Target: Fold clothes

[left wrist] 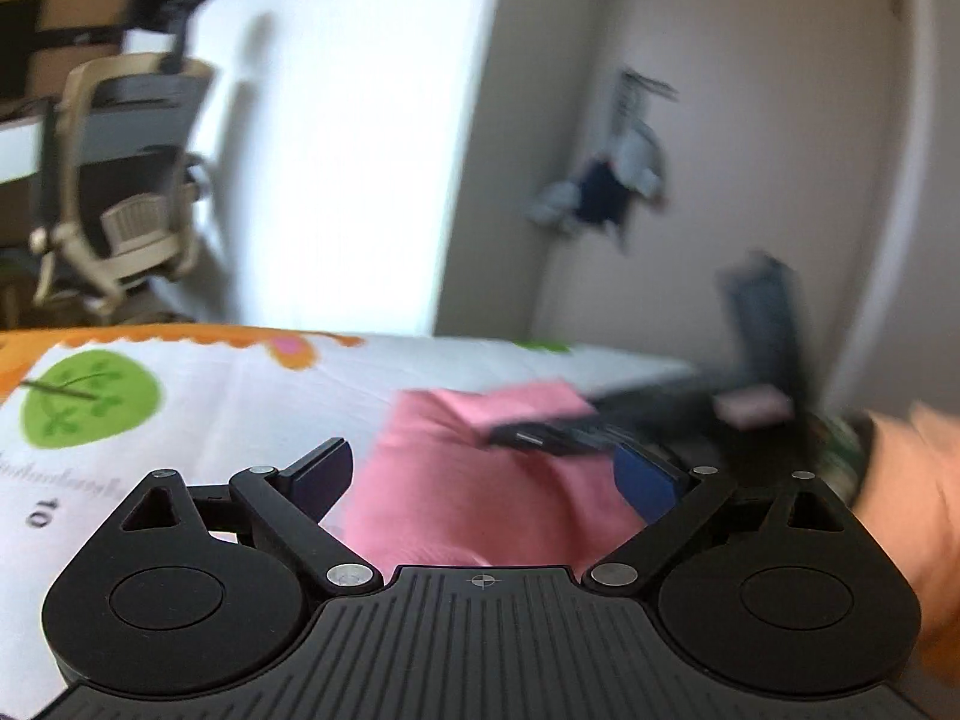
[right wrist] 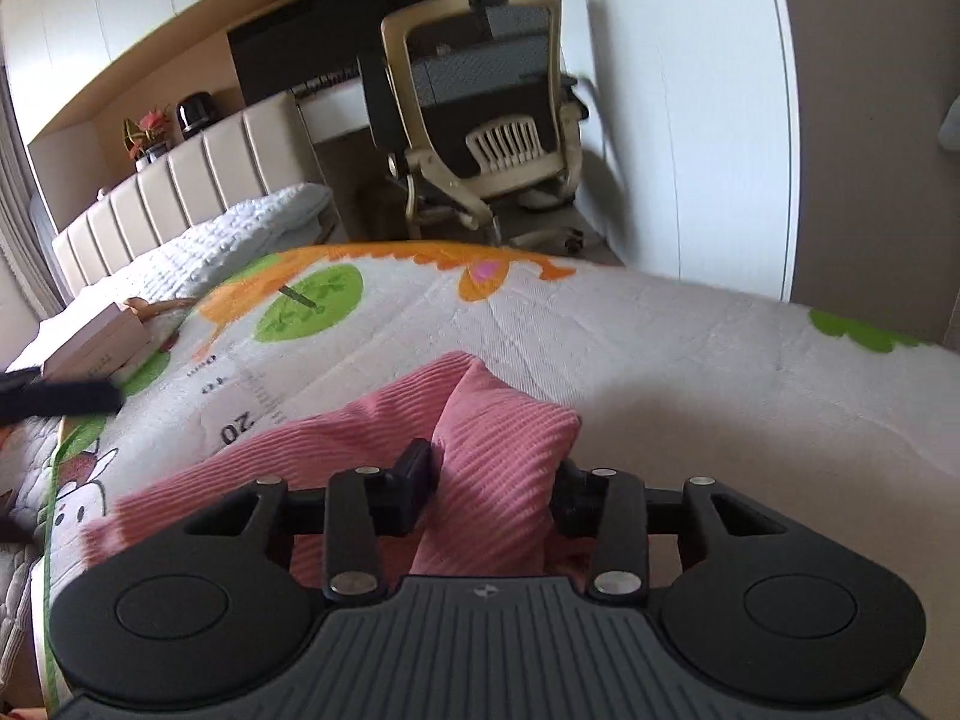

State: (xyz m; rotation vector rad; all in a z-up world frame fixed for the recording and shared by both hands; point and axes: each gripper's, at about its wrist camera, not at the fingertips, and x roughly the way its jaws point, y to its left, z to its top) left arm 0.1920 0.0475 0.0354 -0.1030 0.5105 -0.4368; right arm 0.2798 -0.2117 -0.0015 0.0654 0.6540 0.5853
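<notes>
one pink ribbed garment [right wrist: 498,432] bunched at lower centre, right gripper [right wrist: 495,489] clamped on its fold, left gripper [left wrist: 480,480] spread wide, one office chair [right wrist: 480,120] at top

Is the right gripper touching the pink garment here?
Touching. The right wrist view shows the right gripper with its fingers pressed against both sides of a raised fold of the pink garment.

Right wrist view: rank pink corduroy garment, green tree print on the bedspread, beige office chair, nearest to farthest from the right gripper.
1. Pink corduroy garment: between the jaws of the right gripper, gripped.
2. Green tree print: on the bedspread, ahead and left.
3. Beige office chair: past the bed's far edge, on the floor.
</notes>
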